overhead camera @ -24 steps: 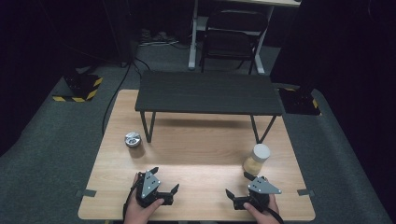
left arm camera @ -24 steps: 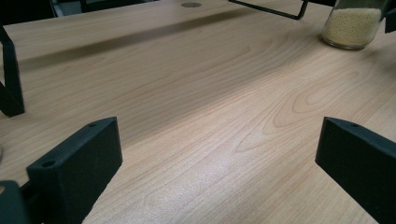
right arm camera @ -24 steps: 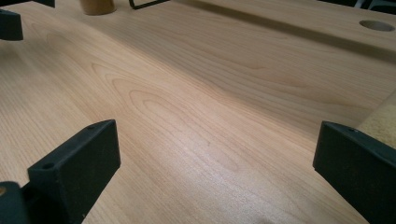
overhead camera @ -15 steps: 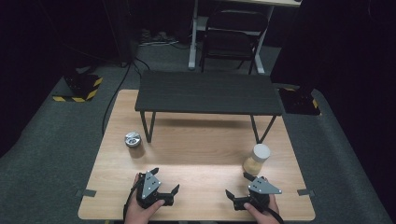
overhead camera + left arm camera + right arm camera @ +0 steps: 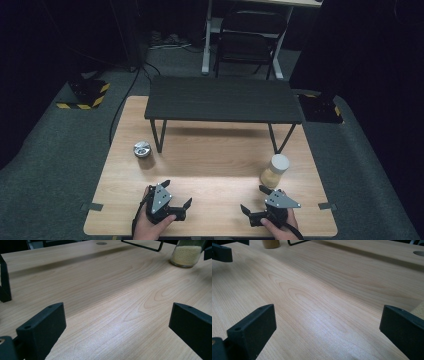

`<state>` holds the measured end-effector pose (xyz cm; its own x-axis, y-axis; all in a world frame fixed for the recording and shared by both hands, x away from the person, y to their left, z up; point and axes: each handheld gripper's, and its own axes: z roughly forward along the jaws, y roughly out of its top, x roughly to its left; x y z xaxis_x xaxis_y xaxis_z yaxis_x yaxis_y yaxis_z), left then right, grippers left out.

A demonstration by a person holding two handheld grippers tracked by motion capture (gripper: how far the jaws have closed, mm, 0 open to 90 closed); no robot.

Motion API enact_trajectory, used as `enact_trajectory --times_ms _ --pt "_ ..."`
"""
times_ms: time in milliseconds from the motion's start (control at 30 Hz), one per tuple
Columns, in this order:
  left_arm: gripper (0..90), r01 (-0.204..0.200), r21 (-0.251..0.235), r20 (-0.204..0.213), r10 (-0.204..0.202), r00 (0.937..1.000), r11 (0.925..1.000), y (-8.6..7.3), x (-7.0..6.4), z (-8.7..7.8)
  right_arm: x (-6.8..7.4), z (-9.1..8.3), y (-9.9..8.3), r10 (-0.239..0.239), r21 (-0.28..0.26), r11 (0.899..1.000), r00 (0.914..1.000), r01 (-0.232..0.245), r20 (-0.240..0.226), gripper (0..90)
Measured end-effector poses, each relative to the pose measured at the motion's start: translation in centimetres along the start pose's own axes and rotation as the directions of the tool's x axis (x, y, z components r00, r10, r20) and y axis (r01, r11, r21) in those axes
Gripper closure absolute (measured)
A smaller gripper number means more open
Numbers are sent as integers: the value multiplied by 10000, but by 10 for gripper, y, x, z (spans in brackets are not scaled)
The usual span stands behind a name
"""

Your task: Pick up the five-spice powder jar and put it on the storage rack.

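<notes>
wooden table (image 5: 215, 165) unchanged; left claw (image 5: 176, 194) and right claw (image 5: 256, 199) stay spread, empty.

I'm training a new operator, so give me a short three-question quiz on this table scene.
1. True or false: the left gripper holds the tin.
2. Which thing stands nearest the right gripper? A tin, B jar, C shelf.
3. Fill in: both grippers' jaws stand ____.

Key: 1 false, it rests apart from the tin, jaws holding nothing. 2 B. 3 open.
</notes>
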<state>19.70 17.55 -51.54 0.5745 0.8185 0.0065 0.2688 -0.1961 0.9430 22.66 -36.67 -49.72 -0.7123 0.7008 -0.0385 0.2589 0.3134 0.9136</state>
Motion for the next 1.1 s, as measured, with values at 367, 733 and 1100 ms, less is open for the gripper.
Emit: enact_trajectory --times_ms 367,733,1100 --pt "12 321 -216 -42 -322 9995 9992 -4 4 -2 -1 -1 -1 14 -54 10000 10000 -14 -51 0" --pt "12 505 -478 -662 -536 9964 9976 -7 14 -12 -2 -1 -2 74 -88 9999 9999 -74 -101 0" --pt "11 844 -890 -1581 -978 9826 9924 -12 30 -26 -2 -1 -1 63 -76 10000 9999 -63 -95 0"
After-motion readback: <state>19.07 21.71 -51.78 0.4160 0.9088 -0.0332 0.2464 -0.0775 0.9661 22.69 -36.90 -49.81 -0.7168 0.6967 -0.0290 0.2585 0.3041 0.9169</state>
